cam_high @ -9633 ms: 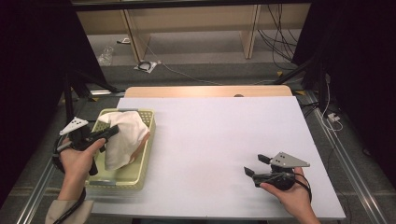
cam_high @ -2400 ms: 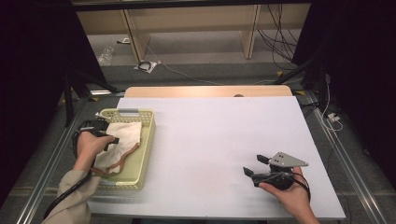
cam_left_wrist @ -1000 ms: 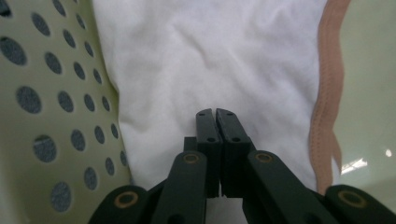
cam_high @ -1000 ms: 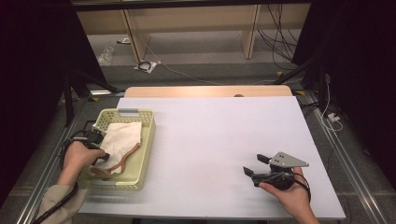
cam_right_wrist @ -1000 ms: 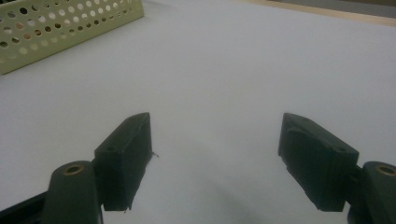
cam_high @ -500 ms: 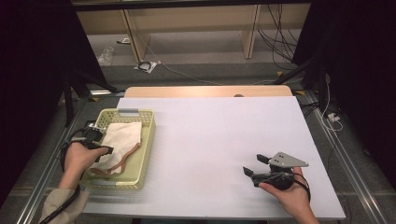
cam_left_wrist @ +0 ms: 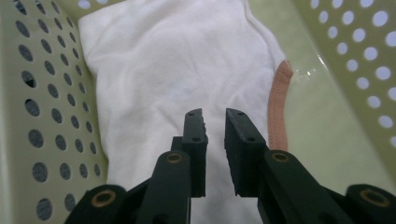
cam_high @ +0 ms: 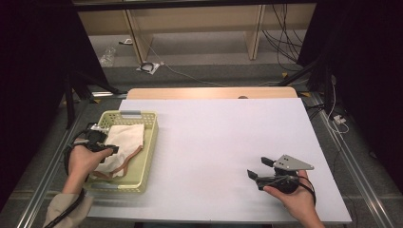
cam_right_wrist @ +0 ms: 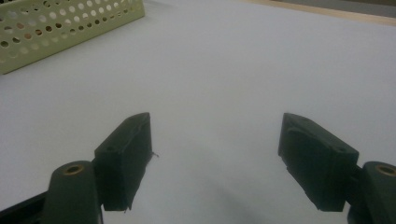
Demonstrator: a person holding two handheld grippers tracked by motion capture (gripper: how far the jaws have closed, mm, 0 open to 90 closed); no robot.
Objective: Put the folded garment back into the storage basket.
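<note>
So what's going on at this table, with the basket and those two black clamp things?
A person sits at a white table with a two-jaw gripper in each hand. The left gripper hovers inside the pale green basket, just above a white cloth with a pinkish edge. Its jaws have just been opening a little; a narrow gap shows and nothing is pinched between them. The right gripper rests open over bare table, holding nothing.
</note>
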